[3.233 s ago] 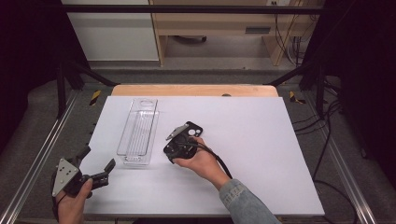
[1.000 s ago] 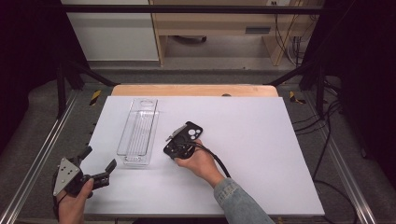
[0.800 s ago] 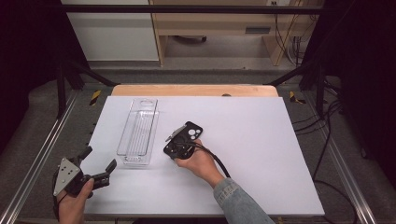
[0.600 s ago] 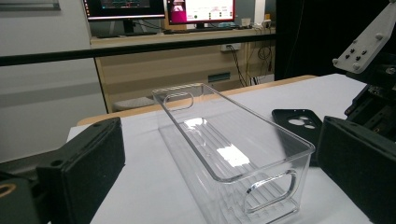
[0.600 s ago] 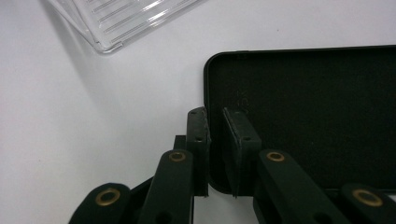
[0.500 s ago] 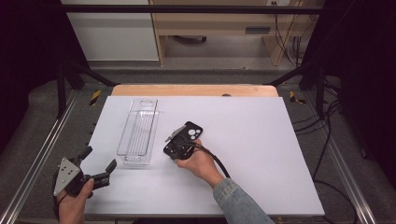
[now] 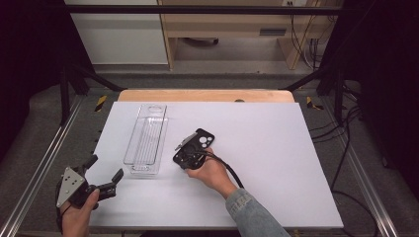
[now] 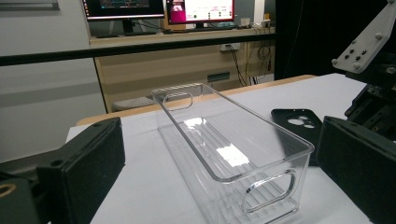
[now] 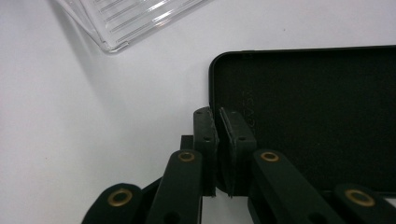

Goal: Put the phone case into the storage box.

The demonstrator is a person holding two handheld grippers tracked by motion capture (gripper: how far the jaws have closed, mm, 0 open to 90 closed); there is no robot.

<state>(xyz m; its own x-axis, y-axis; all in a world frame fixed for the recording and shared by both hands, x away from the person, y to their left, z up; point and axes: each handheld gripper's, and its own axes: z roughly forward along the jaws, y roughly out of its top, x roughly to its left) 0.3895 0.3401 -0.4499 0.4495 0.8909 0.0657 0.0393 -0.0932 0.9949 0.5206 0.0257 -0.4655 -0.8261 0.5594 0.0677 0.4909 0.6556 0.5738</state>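
A white tabletop [image 7: 276,163] is seen from above, with a wooden strip along its far edge. A clear plastic bin [image 7: 146,138], long and narrow with a cut-out handle at each end, is laid lengthwise on the left half of the tabletop; it is seen to be empty in the left gripper view [image 8: 233,149].

Just to the right of the bin's near end, a black phone case [image 7: 200,142] with round camera openings is placed on the tabletop. The right gripper [image 7: 188,153] is held by the right hand [image 7: 210,173] at the near end of this case, and a black cable is trailed from it toward the person's denim sleeve [image 7: 254,215]. In the right gripper view, the fingers [image 9: 205,135] are shown clenched on the side wall of the phone case [image 9: 317,112] near a corner, one finger outside the wall and one inside the hollow; a corner of the bin [image 9: 126,21] is seen beyond, apart from the case.

The left gripper [image 7: 104,175] is held by the left hand [image 7: 76,217] at the near left corner of the tabletop, well apart from the bin. Its fingers [image 8: 88,163] are spread wide and released, with nothing between them; the bin and the phone case [image 8: 296,123] are framed in the gap.
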